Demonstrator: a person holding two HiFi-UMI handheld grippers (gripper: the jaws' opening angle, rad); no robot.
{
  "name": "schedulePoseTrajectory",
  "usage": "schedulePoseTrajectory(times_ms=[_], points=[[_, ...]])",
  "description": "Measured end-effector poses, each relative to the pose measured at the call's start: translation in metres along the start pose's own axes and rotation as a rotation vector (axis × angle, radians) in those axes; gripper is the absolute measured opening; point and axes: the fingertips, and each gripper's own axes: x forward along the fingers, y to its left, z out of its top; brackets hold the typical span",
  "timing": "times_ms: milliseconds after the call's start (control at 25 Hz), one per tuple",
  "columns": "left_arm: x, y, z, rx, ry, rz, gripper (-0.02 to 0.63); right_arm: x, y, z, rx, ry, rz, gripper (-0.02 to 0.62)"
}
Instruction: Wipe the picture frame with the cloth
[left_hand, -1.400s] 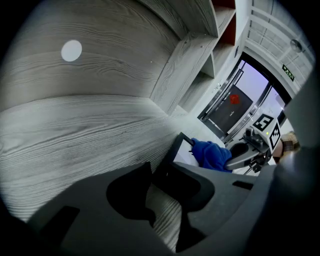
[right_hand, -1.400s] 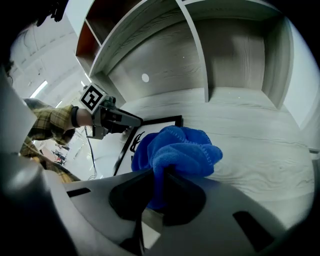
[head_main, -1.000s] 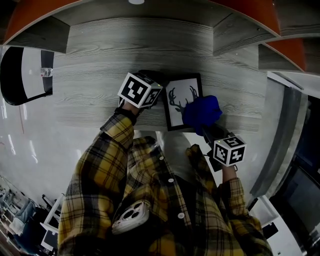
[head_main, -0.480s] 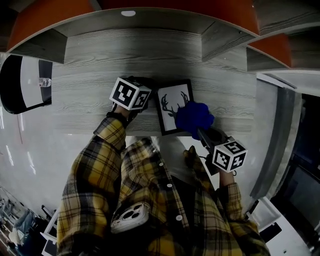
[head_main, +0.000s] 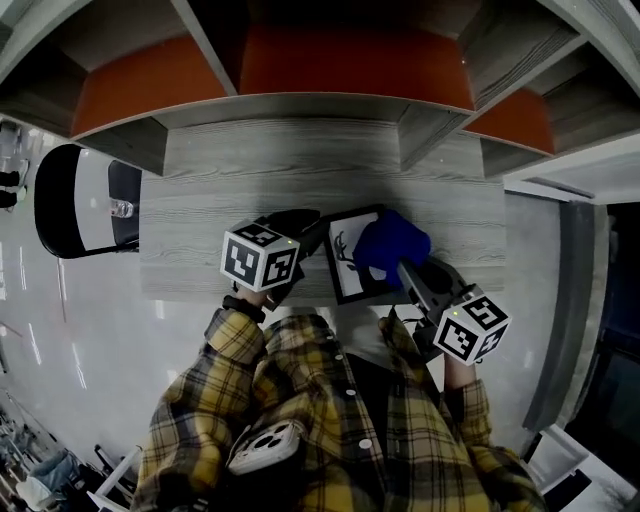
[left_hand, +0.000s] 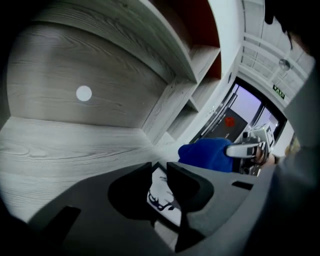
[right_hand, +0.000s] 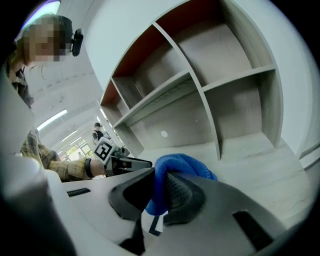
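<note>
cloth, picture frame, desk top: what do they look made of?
Cloth: probably blue microfibre or terry. It shows a nubby pile and bunches softly in the right gripper view.
Picture frame: thin matte black border, wood or plastic, can't tell which. It holds a white print with a dark antler drawing.
Desk top: grey wood-grain, probably laminate, given the even streaked grain and low sheen.

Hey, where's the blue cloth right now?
Head view, right of centre: the cloth is clamped in the right hand-held gripper, over the frame's right side, near the table's front edge.
</note>
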Motion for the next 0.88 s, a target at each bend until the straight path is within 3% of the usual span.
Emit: schedulePoseTrajectory(times_ms=[200, 400, 560, 880], points=[[-0.03, -0.036, 0.04, -0.065, -0.154, -0.067, 0.055, 0.009, 0.021, 0.037, -0.044, -0.082, 0.042, 0.049], [-0.056, -0.067, 0.071, -0.021, -0.226, -0.109, 0.008, 0.007, 0.049, 0.078, -0.124, -0.159, 0.082, 0.048], [-0.077, -0.079, 0.09, 0.014, -0.285, -0.133, 0.006, 0.001, 0.072, 0.106, -0.201, -0.213, 0.098, 0.049], [-0.093, -0.088, 0.096, 0.086, -0.283, -0.139, 0.005, -0.008, 0.088, 0.127, -0.239, -0.262, 0.082, 0.049]])
